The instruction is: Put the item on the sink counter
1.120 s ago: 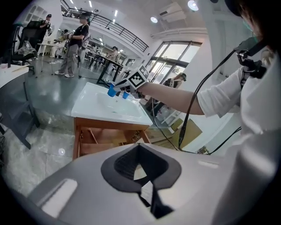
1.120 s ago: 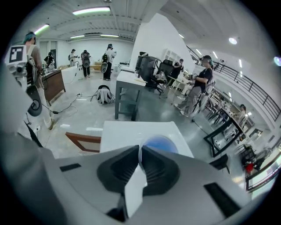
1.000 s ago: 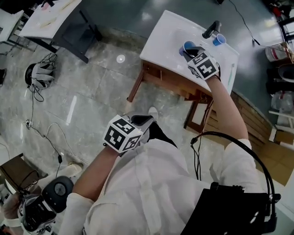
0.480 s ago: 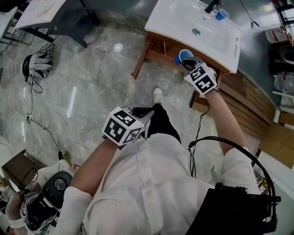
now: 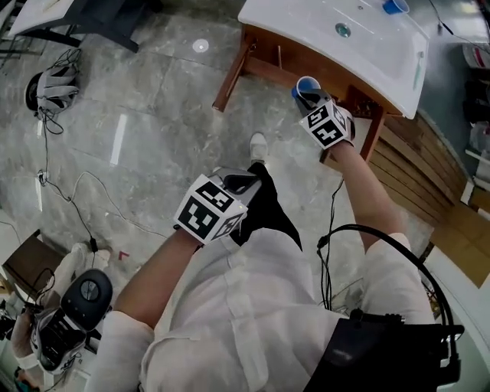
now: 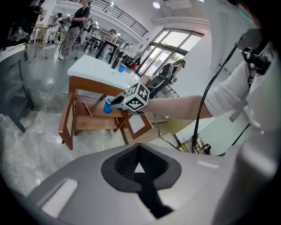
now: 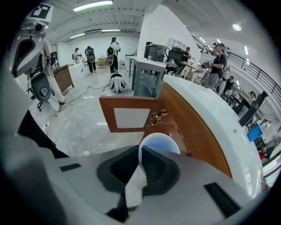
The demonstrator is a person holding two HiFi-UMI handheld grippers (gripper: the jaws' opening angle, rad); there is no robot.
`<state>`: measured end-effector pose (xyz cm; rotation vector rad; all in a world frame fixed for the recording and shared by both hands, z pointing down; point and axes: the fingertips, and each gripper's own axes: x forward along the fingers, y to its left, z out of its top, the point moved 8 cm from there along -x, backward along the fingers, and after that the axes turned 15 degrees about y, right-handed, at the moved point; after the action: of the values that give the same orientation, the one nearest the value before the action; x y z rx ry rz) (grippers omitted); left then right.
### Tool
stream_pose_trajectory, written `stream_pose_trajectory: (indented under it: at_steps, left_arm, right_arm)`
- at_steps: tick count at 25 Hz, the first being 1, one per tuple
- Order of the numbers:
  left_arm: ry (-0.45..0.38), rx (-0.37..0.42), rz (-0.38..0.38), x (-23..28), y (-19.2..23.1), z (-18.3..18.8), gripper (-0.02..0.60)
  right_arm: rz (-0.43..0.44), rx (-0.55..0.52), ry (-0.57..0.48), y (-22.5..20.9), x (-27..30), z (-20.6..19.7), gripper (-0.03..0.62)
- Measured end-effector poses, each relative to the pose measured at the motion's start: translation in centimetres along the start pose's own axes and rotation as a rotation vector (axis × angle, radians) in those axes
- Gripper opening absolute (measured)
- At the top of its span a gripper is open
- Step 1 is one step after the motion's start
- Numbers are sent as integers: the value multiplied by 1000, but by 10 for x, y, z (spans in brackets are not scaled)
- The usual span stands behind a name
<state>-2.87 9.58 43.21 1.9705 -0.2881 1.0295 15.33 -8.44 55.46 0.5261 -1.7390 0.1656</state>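
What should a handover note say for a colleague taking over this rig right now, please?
Left gripper: shut, empty, held close to the body.
Right gripper: shut on the rim of the blue cup. It holds the cup in front of the wooden cabinet, below the sink counter and off it.
A second blue cup sits on the counter.
Done: cup grasped.
Left: raise it over the counter, set it down upright, open the jaws.

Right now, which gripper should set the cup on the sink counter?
Right: the right gripper grips the blue cup by the sink counter; the left gripper is shut, empty, near the torso.
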Motion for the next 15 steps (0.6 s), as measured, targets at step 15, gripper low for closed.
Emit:
stream_pose_trajectory:
  at_steps: [15]
  left_arm:
    - [-11, -85, -8, 84, 57, 49, 5]
  right_arm:
    - [-81, 2, 47, -71, 188, -35, 21]
